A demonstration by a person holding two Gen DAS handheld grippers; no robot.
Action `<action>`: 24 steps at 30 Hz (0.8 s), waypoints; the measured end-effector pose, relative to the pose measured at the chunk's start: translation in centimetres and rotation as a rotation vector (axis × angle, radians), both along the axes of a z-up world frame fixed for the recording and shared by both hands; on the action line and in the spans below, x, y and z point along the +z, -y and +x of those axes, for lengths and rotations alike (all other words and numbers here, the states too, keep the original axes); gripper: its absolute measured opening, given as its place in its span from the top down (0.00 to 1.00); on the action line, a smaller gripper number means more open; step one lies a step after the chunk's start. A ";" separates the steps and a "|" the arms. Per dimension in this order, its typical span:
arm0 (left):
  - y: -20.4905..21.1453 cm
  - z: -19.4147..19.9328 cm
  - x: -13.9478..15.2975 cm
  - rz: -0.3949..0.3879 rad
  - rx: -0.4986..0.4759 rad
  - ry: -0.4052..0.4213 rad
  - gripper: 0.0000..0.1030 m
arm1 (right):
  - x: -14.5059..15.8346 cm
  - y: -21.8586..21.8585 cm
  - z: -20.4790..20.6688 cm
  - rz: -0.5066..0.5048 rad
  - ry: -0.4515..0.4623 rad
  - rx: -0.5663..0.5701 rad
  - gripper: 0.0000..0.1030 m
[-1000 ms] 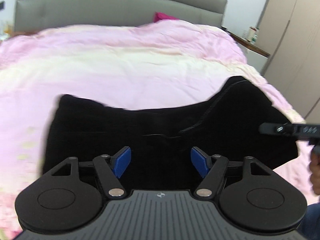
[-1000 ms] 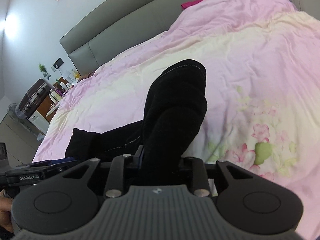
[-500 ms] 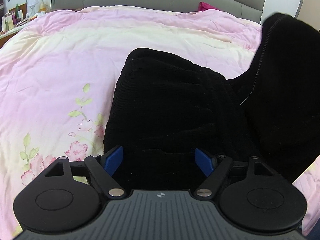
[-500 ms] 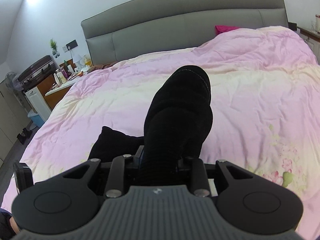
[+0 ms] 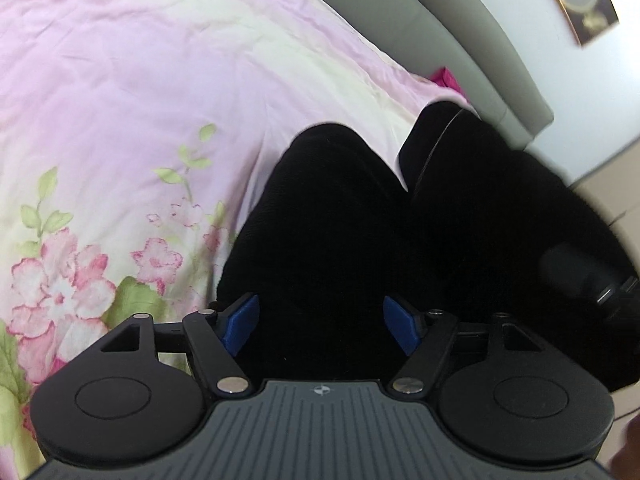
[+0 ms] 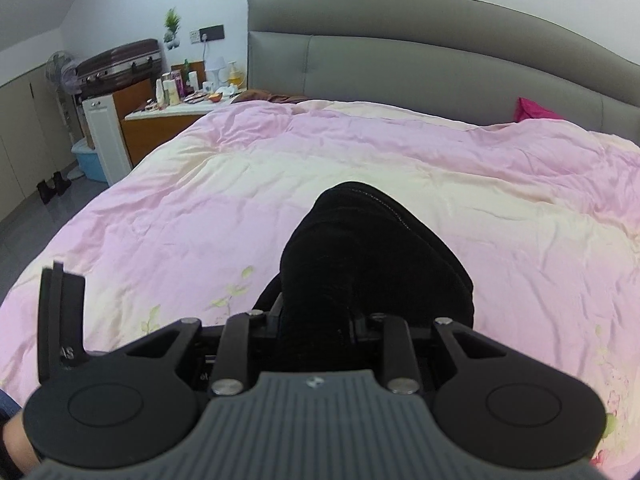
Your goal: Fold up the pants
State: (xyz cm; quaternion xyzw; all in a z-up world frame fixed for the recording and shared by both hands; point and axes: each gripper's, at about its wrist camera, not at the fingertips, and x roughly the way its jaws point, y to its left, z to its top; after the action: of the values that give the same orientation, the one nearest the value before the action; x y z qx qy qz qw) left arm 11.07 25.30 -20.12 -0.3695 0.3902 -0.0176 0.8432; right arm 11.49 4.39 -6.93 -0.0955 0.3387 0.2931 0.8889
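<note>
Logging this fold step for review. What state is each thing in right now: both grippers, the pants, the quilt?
Left gripper: jaws apart and closing, black cloth between the blue pads; grip unclear.
Right gripper: shut on a bunch of the pants.
Pants: bunched, one end lifted off the bed, not folded flat.
Quilt: spread over the bed, wrinkled.
</note>
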 end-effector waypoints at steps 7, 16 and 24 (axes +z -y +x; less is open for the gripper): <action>-3.4 -0.9 1.4 -0.071 0.091 0.053 0.20 | -7.8 -5.6 -2.8 -0.190 0.061 0.078 0.73; -9.2 -4.2 3.3 -0.133 0.271 0.168 0.20 | -8.7 -10.6 -2.9 -0.152 0.109 0.072 0.82; -10.1 -3.8 2.5 -0.140 0.284 0.148 0.18 | -8.2 -12.3 -3.7 -0.121 0.154 0.124 0.87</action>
State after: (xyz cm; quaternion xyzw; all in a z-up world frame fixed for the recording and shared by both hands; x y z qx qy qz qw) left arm 7.30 35.39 -17.64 -0.4765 0.2686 0.0475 0.8358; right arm 7.79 16.72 -15.13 -0.1921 0.2799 0.3185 0.8850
